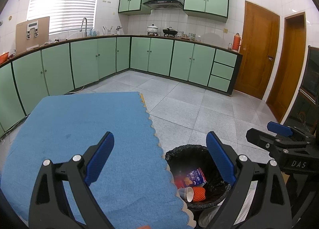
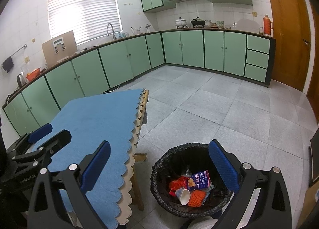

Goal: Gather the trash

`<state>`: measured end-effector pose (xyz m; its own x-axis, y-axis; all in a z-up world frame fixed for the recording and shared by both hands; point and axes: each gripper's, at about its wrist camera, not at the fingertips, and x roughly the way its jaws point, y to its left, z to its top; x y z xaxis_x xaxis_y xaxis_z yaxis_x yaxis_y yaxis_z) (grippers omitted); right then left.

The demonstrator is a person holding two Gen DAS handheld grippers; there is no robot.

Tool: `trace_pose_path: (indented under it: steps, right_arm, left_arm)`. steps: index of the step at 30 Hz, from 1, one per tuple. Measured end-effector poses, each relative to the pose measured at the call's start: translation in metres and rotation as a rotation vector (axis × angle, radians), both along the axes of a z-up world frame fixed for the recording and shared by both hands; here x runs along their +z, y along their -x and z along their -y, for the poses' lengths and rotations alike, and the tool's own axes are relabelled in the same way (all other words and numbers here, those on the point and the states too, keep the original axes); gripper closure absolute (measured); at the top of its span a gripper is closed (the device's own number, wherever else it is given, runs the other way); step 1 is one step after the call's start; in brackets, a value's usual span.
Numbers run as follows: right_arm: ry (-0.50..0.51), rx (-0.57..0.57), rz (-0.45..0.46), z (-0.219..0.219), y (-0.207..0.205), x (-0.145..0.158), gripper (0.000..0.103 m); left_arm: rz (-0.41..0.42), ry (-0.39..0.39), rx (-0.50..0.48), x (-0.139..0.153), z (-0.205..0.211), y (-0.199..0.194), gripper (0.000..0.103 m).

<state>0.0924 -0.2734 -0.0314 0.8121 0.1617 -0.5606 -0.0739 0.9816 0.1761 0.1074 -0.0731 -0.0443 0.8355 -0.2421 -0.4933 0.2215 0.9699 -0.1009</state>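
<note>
A black-lined trash bin (image 2: 159, 164) (image 1: 175, 154) stands on the floor beside the table. Inside lie a blue snack packet (image 2: 200, 180) (image 1: 196, 177), a red wrapper (image 2: 176, 184), a white paper cup (image 2: 184, 196) (image 1: 187, 193) and an orange foam net (image 2: 197, 198) (image 1: 199, 193). My left gripper (image 1: 160, 161) is open and empty, over the table's right edge and the bin. My right gripper (image 2: 159, 169) is open and empty above the bin. Each gripper shows in the other's view: the right gripper (image 1: 279, 131) and the left gripper (image 2: 45, 131).
The table carries a blue cloth (image 1: 83, 129) (image 2: 95, 121) with a scalloped edge and nothing on it. Green cabinets (image 1: 159, 57) line the far walls under a counter with pots. Wooden doors (image 1: 257, 49) stand at the right. Grey tiled floor (image 2: 229, 109) lies beyond the bin.
</note>
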Motion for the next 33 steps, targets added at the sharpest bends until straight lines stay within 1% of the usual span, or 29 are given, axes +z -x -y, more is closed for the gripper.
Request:
trace_pose_path:
  steps: [21,33]
  right_arm:
    - [-0.002,0.000,-0.002,-0.0004,-0.0013,0.0001,0.006]
    - [-0.002,-0.002,-0.009,-0.0001,-0.0013,-0.0081,0.006]
  left_arm:
    - [-0.004,0.001,0.001,-0.0003,-0.0010,-0.0006,0.013]
    - [-0.014,0.004,0.004,-0.0063,-0.0004,-0.0012,0.013]
